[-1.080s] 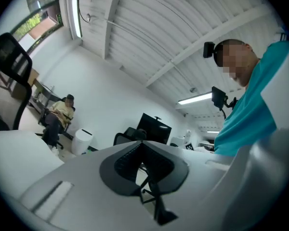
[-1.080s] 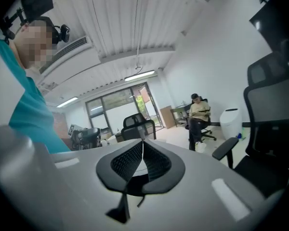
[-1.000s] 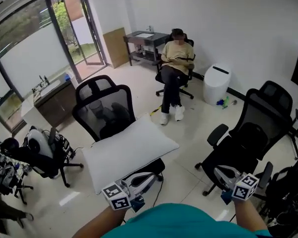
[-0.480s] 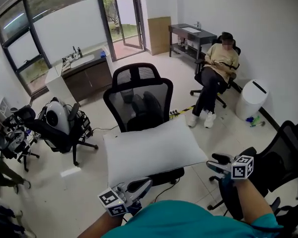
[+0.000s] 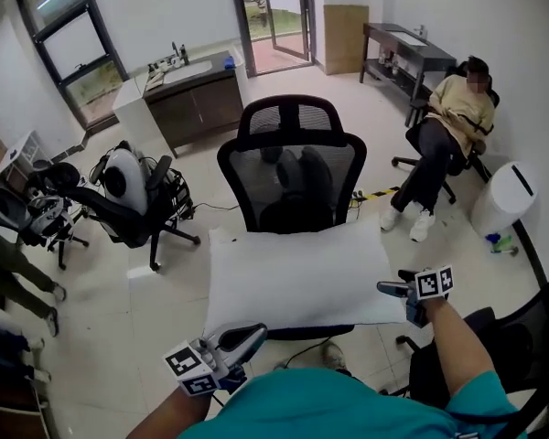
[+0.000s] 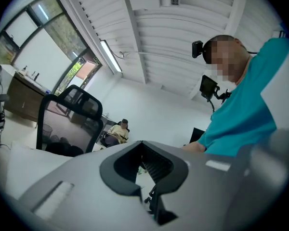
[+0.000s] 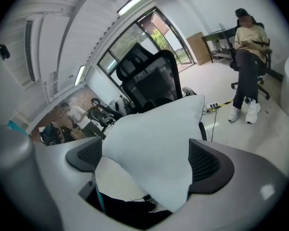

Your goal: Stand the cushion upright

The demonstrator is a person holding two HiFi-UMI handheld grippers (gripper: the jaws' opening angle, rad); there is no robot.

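Note:
A white cushion (image 5: 297,277) lies flat on the seat of a black mesh office chair (image 5: 293,167) in the middle of the head view. My right gripper (image 5: 391,289) is at the cushion's near right corner. In the right gripper view its jaws are opening wide, and that corner of the cushion (image 7: 154,134) lies loosely between the pads (image 7: 204,162). My left gripper (image 5: 247,337) hangs below the cushion's near left edge, apart from it. Its fingers (image 6: 159,170) look closed together with nothing between them, and it points level past the chair.
A person sits on a chair (image 5: 448,126) at the far right, beside a white bin (image 5: 505,198). Another black chair (image 5: 494,355) stands close at my right. A chair loaded with gear (image 5: 128,186) is to the left, and a dark cabinet (image 5: 192,103) lines the window wall.
My right gripper swung left and down to the cushion's right corner and its jaws opened. The left gripper shifted sideways below the cushion. The cushion stays flat on the seat.

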